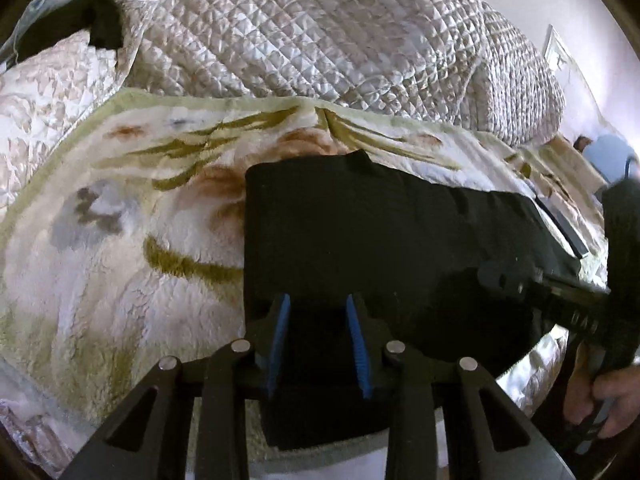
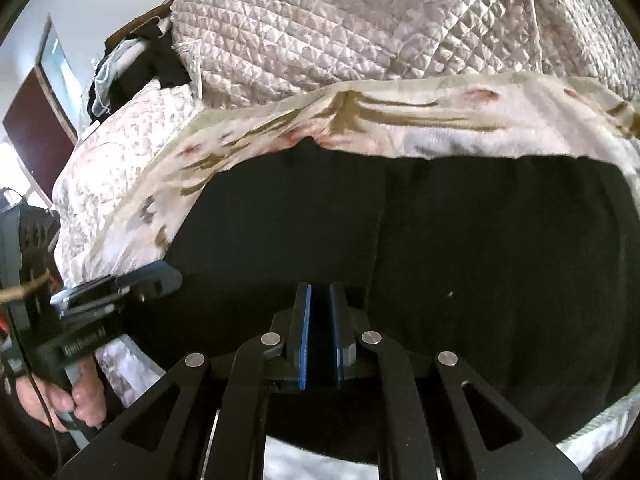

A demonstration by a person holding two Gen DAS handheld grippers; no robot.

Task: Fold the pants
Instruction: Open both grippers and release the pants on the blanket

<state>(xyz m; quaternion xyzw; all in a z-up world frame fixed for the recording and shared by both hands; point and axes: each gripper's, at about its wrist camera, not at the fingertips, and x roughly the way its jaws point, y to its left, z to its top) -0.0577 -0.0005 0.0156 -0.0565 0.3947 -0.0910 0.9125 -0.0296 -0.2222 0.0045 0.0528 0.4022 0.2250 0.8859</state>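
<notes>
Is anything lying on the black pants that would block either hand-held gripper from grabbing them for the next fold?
Nothing visible does. The black pants lie bare on the floral blanket, directly under the left hand-held gripper and right hand-held gripper.

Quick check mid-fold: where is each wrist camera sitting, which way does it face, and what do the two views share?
Left wrist: on the left gripper, looking down over the black pants on the floral blanket; right gripper and hand at right.
Right wrist: on the right gripper, looking down over the pants; left gripper and hand at left.
Shared: pants, blanket, quilted bedspread.
</notes>
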